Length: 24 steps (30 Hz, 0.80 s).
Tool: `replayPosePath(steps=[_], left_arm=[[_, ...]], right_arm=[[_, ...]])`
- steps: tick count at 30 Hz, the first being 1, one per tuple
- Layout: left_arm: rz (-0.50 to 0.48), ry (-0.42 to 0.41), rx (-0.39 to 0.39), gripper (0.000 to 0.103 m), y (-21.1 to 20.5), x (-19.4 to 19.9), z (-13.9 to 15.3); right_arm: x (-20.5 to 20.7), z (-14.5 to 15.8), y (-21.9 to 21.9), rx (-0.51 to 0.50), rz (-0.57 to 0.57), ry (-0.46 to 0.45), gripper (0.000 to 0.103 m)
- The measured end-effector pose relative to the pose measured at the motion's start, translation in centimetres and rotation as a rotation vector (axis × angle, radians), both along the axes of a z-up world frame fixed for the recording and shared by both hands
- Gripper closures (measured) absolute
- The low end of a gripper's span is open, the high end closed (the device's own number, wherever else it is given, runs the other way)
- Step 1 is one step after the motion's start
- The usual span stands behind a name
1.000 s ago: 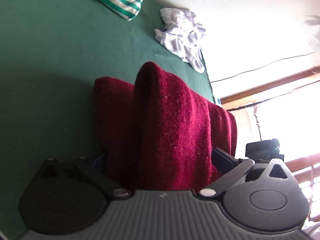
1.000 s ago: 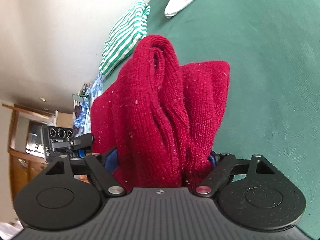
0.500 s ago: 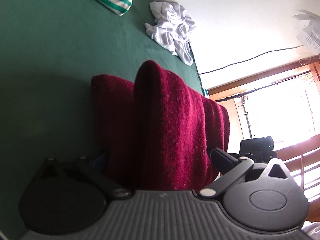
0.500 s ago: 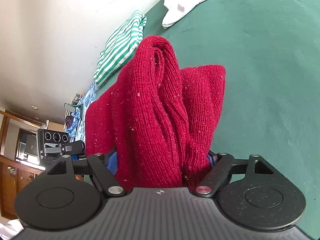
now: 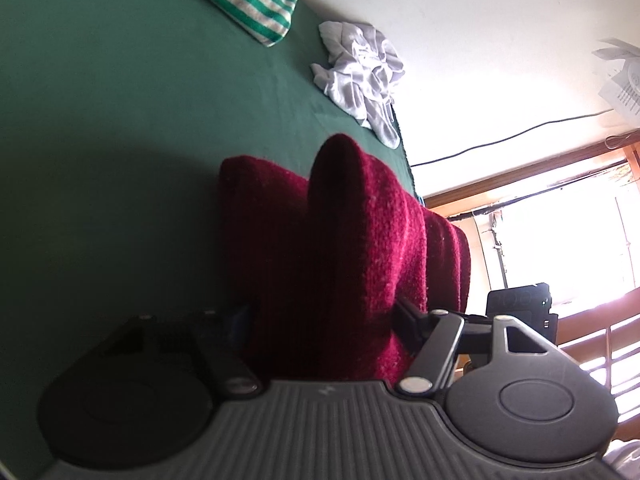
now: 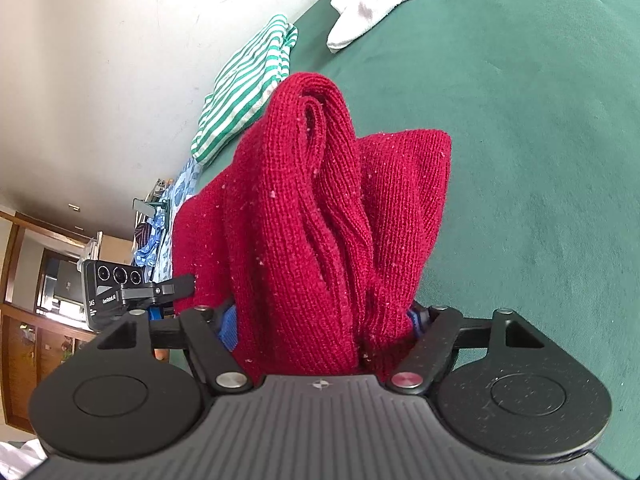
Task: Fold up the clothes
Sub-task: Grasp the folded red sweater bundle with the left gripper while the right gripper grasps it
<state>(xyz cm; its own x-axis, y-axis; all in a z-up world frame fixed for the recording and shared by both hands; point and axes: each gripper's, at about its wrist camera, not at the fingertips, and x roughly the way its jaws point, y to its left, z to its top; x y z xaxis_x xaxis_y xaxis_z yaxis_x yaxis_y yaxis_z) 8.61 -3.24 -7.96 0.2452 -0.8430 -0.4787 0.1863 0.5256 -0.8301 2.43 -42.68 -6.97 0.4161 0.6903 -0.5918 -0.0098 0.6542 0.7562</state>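
Two handheld grippers hold one dark red knitted sweater (image 6: pixel 320 220) bunched above a green bed sheet (image 6: pixel 540 128).

In the left wrist view, the left gripper (image 5: pixel 324 316) points slightly downward along the bed. Its jaws are closing, with a thick fold of the sweater filling the gap between them and pressed from both sides. The sweater rises in a rounded hump ahead of the fingers.

In the right wrist view, the right gripper (image 6: pixel 320 320) also tilts downward. Its jaws clamp several gathered layers of the same sweater, which stands up in vertical folds.

Farther along the sheet lie a green and white striped garment (image 6: pixel 248 84) near the wall and a crumpled white garment (image 5: pixel 360 76), both well apart from the sweater.
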Motion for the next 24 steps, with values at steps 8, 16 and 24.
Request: replayPosePath(steps=[8, 16, 24], left_arm=[[-0.001, -0.011, 0.005, 0.037, 0.9, -0.9, 0.3], [0.040, -0.043, 0.051, 0.044, 0.8, -2.1, 0.8], [0.063, -0.145, 0.241, 0.060, -1.8, -3.0, 4.4]], right_arm=[[0.3, -0.1, -0.2, 0.019, 0.009, 0.003, 0.028], [0.1, -0.2, -0.3, 0.019, -0.010, -0.013, 0.029], [-0.3, 2.4, 1.5, -0.125, -0.021, -0.040, 0.043]])
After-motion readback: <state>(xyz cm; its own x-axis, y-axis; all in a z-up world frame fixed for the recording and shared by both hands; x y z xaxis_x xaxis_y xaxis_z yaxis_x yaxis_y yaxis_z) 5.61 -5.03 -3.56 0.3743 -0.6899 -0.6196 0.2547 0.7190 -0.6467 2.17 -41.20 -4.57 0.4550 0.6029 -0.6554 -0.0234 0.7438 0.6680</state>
